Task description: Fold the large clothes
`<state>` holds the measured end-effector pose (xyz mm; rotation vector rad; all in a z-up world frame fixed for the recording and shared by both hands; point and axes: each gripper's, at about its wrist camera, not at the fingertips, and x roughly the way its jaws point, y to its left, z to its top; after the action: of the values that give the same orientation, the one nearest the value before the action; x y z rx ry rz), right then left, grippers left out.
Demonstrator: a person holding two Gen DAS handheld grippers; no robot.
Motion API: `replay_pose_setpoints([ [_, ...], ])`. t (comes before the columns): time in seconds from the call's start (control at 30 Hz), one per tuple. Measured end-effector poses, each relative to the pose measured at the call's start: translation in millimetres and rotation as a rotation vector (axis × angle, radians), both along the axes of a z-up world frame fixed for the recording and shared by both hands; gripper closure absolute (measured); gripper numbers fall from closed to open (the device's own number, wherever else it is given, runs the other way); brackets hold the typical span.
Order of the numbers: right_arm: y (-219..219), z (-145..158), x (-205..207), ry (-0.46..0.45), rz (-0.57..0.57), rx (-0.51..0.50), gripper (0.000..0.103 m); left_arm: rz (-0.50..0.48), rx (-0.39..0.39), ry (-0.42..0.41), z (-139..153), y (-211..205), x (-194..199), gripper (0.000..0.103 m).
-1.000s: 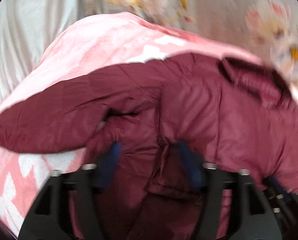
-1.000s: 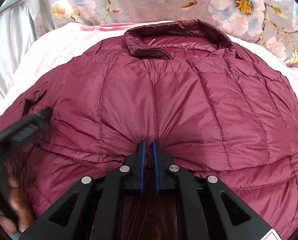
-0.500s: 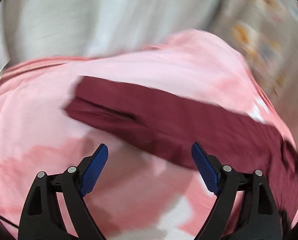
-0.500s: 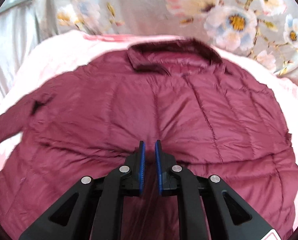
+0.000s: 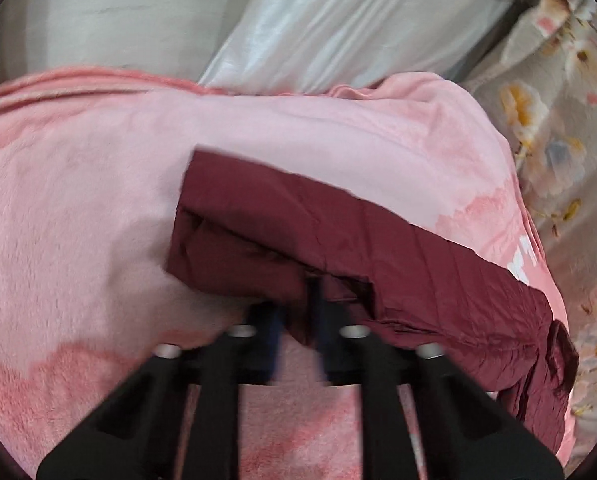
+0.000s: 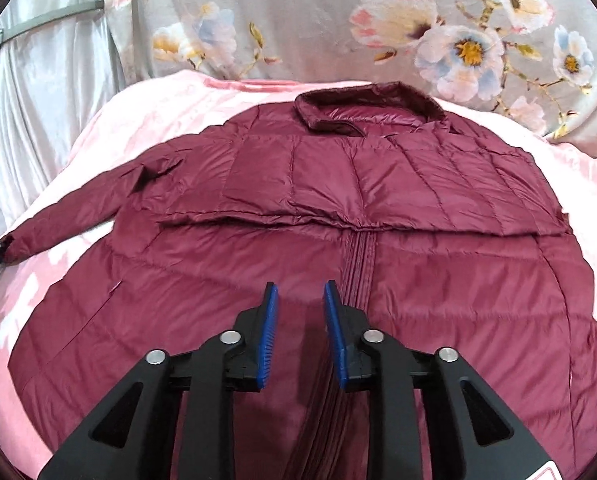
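Observation:
A maroon quilted jacket (image 6: 338, 240) lies spread on a pink blanket (image 6: 138, 112), collar (image 6: 370, 108) at the far side and zipper (image 6: 358, 260) down the middle. Its upper layer lies folded across the chest. My right gripper (image 6: 300, 312) hovers over the lower front, its jaws opening with nothing between the blue pads. In the left wrist view the long sleeve (image 5: 338, 240) stretches away to the right. My left gripper (image 5: 298, 320) is shut on the edge of the sleeve near its cuff. The right wrist view shows that sleeve end at the left edge.
White satin drapery (image 5: 338, 20) hangs behind the pink blanket (image 5: 78, 220) on the left. Grey floral cloth (image 6: 298, 20) rises behind the collar. A metal rod (image 6: 46, 14) crosses the upper left corner.
My left gripper swung from the jacket's body out to the sleeve end and closed on it. My right gripper let go of the fold, drew back, and its jaws parted.

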<state>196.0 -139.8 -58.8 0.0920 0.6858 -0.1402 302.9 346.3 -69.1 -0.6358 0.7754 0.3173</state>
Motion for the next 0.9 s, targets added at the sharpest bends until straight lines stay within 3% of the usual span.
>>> replay_pose_setpoints([
  [0.13,-2,4,-14,-0.046,-0.008,0.008,0.053,-0.042,0.098,-0.079,33,-21,-10,0.101],
  [0.3,-11,5,-16,-0.054,-0.020,0.060,0.053,-0.153,0.177,-0.188,91,-74,-7,0.101],
  [0.47,-16,10,-31,-0.053,-0.014,0.072,0.053,-0.373,0.259,-0.326,165,-185,3,0.101],
  [0.57,-27,15,-47,-0.060,-0.014,0.074,0.053,-0.512,0.289,-0.382,189,-264,2,0.101],
  [0.67,-46,20,-63,-0.060,-0.041,0.062,0.053,-0.632,0.300,-0.374,184,-342,6,0.101],
  [0.77,-69,23,-74,-0.044,-0.081,0.069,0.053,-0.757,0.264,-0.302,157,-417,10,0.098],
  [0.8,-76,23,-77,-0.040,-0.093,0.073,0.053,-0.784,0.252,-0.275,148,-433,12,0.091],
  [0.83,-86,22,-78,-0.032,-0.106,0.083,0.053,-0.829,0.239,-0.228,134,-455,15,0.074],
  [0.9,-106,21,-80,-0.017,-0.125,0.106,0.053,-0.876,0.221,-0.154,110,-478,16,0.054],
])
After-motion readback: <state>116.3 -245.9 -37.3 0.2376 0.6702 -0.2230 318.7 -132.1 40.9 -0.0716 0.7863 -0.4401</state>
